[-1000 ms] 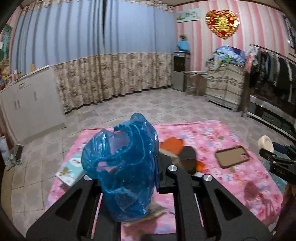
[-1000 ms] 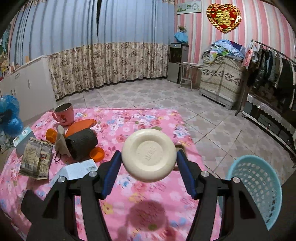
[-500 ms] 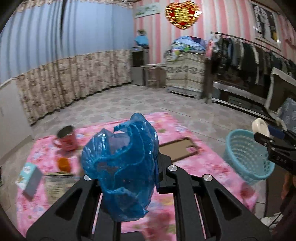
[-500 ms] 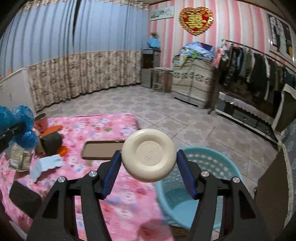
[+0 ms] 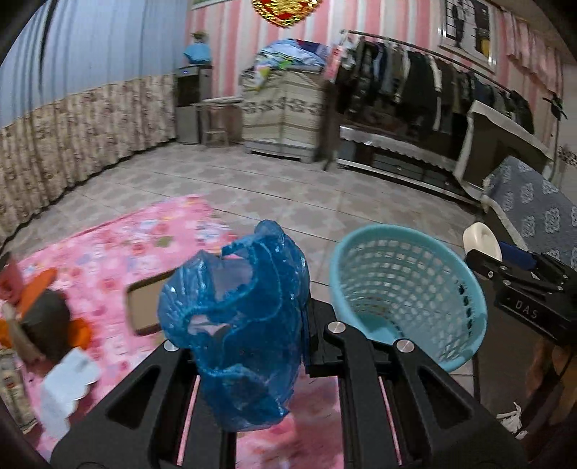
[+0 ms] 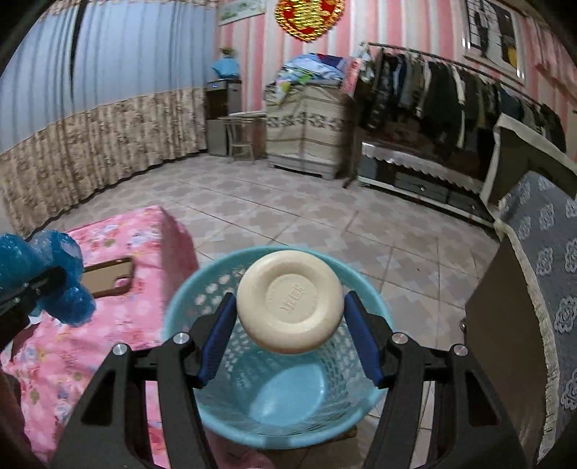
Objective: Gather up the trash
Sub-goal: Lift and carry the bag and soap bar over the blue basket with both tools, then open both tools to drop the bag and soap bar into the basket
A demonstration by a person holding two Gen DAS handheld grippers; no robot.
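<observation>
Pink striped walls and a tiled floor surround a floral-covered table (image 5: 119, 245), beside which the right gripper (image 6: 290, 321) clamps a round cream lid (image 6: 290, 301) above the light blue basket (image 6: 187, 299), while the left gripper (image 5: 249, 335) pinches a crumpled blue plastic bag (image 5: 241, 324) near the basket's rim.

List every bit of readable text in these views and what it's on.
"DAS" – white letters on the black body of the right gripper.
Embossed characters on the round cream disc: not legible.
Gold sign on the red wall ornament: cropped, unreadable.
White packet on the pink table: too blurred.
</observation>
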